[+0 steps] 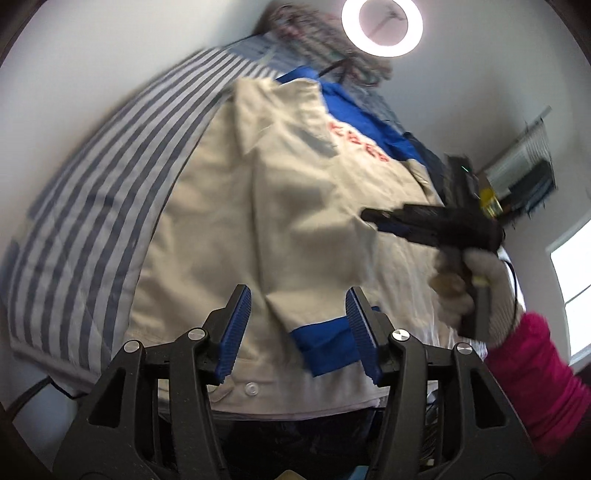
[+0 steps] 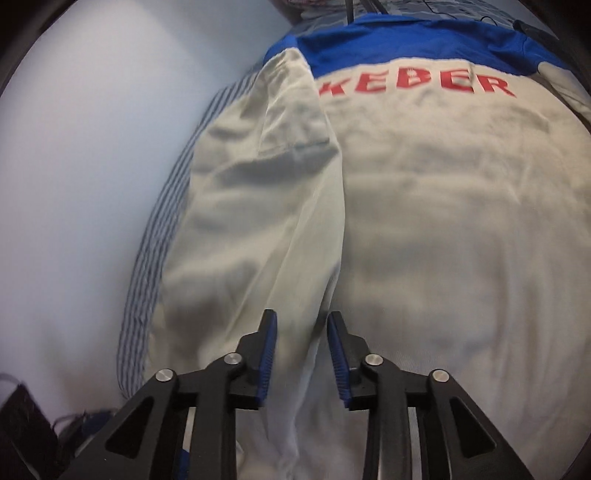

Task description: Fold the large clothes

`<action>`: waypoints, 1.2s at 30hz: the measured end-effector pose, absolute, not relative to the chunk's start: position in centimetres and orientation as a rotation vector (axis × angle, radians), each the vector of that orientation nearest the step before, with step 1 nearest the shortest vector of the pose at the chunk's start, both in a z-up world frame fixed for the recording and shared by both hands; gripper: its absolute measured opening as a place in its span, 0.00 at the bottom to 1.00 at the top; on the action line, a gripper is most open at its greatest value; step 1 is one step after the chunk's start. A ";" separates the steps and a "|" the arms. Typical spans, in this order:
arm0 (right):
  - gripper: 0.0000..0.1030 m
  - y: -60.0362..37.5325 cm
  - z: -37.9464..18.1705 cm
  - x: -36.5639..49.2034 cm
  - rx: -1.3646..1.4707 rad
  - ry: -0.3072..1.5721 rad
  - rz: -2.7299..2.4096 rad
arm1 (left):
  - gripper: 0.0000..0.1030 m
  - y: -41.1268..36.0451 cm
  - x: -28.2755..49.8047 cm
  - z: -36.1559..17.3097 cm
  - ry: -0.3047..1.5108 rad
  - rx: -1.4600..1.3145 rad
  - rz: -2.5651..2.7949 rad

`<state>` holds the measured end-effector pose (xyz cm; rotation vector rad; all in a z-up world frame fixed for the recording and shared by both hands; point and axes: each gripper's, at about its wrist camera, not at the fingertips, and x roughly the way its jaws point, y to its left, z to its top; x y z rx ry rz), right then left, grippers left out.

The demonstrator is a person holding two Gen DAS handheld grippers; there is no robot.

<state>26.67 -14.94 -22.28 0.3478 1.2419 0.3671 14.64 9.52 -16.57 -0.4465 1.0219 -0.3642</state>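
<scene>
beige jacket [image 1: 280, 221] lies spread, back up, on a striped sheet [image 1: 92, 206]; blue yoke and red lettering at the far end, one sleeve folded in along the left side in the right wrist view. no containers in view. left gripper [image 1: 299, 332]: jaws spread, hovering over the near hem, where a blue cuff [image 1: 325, 341] lies between the pads; no pad presses on cloth. right gripper [image 2: 302, 360]: jaws part way apart, over the seam between the folded sleeve [image 2: 266, 192] and the jacket's back, pinching nothing. only the left view shows the right gripper from outside, held by a gloved hand [image 1: 480, 291] with a pink sleeve, plus a ring light [image 1: 382, 26] overhead. only the right view shows the lettering sharply.
</scene>
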 end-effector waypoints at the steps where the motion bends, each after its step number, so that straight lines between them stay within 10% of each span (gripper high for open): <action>1: 0.30 -15.1 -22.6 26.3 0.349 1.246 0.375 | 0.54 9.9 14.8 -17.2 1.040 -0.478 -0.359; 13: 0.46 -15.2 -24.8 19.2 0.459 1.332 0.534 | 0.52 8.0 18.2 -23.4 1.188 -0.612 -0.327; 16: 0.46 -14.9 -25.1 18.7 0.471 1.329 0.567 | 0.15 6.8 18.4 -24.3 1.207 -0.560 -0.314; 21: 0.11 -13.1 -24.7 17.7 0.461 1.330 0.644 | 0.00 7.2 17.7 -24.0 1.161 -0.544 -0.292; 36: 0.06 -4.6 -25.0 14.3 0.345 1.416 0.791 | 0.00 13.5 13.2 -21.3 1.075 -0.406 -0.183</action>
